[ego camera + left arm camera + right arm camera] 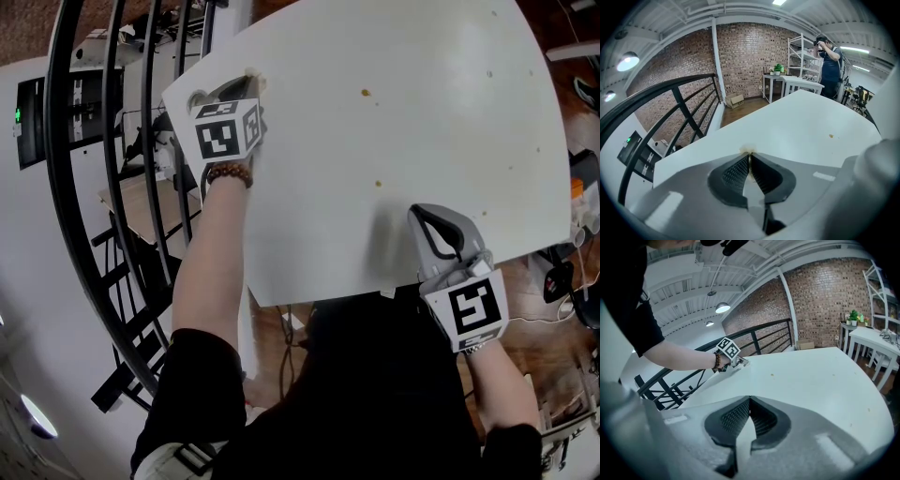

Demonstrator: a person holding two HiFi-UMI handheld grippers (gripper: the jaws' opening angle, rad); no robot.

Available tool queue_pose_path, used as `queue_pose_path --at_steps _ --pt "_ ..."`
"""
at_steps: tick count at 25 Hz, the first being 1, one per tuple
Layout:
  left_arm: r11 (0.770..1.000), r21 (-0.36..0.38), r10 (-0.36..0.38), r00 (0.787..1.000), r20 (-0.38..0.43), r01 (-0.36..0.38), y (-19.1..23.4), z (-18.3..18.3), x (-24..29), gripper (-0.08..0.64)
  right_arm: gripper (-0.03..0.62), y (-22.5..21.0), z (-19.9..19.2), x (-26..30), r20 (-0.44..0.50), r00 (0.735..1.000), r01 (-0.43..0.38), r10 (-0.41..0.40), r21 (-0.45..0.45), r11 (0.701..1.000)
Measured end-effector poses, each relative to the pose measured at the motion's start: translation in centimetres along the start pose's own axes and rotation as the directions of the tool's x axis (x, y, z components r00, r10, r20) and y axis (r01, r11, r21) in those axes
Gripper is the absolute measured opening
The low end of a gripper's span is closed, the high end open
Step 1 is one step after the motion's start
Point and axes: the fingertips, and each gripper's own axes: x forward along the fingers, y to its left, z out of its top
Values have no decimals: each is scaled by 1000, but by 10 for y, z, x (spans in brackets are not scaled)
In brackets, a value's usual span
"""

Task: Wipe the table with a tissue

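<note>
Left gripper (242,86), at the far left corner of the table (422,112), pinches a small tissue (748,150). Brown spots (366,93) lie mid-table. Right gripper (427,216), clenched on nothing, sits at the near edge. Risk: the jaws pinch only a scrap, so dragging may pull it free.

right tongs (749,400): closed together (nothing between); table (820,390): white; left tongs (740,363): at far edge

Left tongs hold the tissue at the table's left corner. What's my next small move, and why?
Probably drag the left tongs and tissue rightward across the table to the brown spot: the nearest visible mark, with a second spot closer to you.
</note>
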Motion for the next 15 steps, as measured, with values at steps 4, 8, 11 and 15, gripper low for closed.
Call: queue_pose_path --at_steps 4,8,11,15 --pt "1000 3 -8 1000 -3 8 -9 3 5 34 -9 -9 -5 -4 3 1000 3 -3 8 1000" --pt "1000 -7 -18 1000 5 18 -14 3 5 34 -9 -11 -7 -7 6 1000 4 -4 9 1000" --pt "1000 -4 -20 1000 13 20 -20 7 5 34 -9 -14 -7 -9 9 1000 4 -4 10 1000" --pt "1000 1 -27 999 31 27 -27 16 2 34 -9 -16 -4 -11 15 1000 4 -4 4 1000"
